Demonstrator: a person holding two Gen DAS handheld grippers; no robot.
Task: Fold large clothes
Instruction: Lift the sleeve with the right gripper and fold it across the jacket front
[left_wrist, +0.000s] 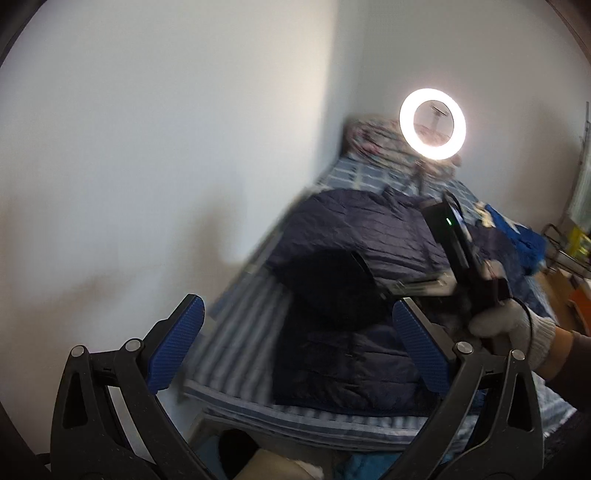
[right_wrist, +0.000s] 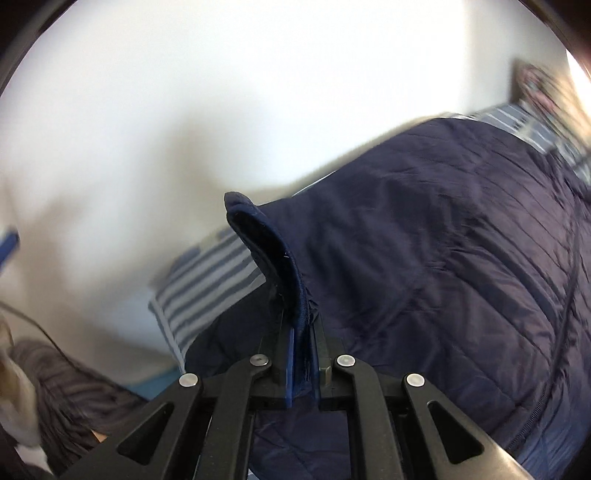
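A large navy quilted jacket (left_wrist: 369, 229) lies spread on a bed with a blue-and-white striped sheet (left_wrist: 243, 325). My left gripper (left_wrist: 297, 306) hangs open above the bed's near end, nothing between its blue pads (left_wrist: 184, 332). A darker fold of the jacket (left_wrist: 332, 291) stands raised in the middle. In the right wrist view my right gripper (right_wrist: 303, 321) is shut on a thick navy edge of the jacket (right_wrist: 266, 243), which sticks up past the fingertips. The jacket body (right_wrist: 461, 258) spreads to the right. A gloved hand (left_wrist: 517, 328) holds the right tool over the jacket.
A white wall (left_wrist: 147, 166) runs along the bed's left side. A lit ring light (left_wrist: 432, 123) on a small stand is at the bed's far end, before a patterned quilt (left_wrist: 373, 140). Blue cloth (left_wrist: 517, 232) and clutter lie at right. Grey fabric (right_wrist: 66, 384) sits low left.
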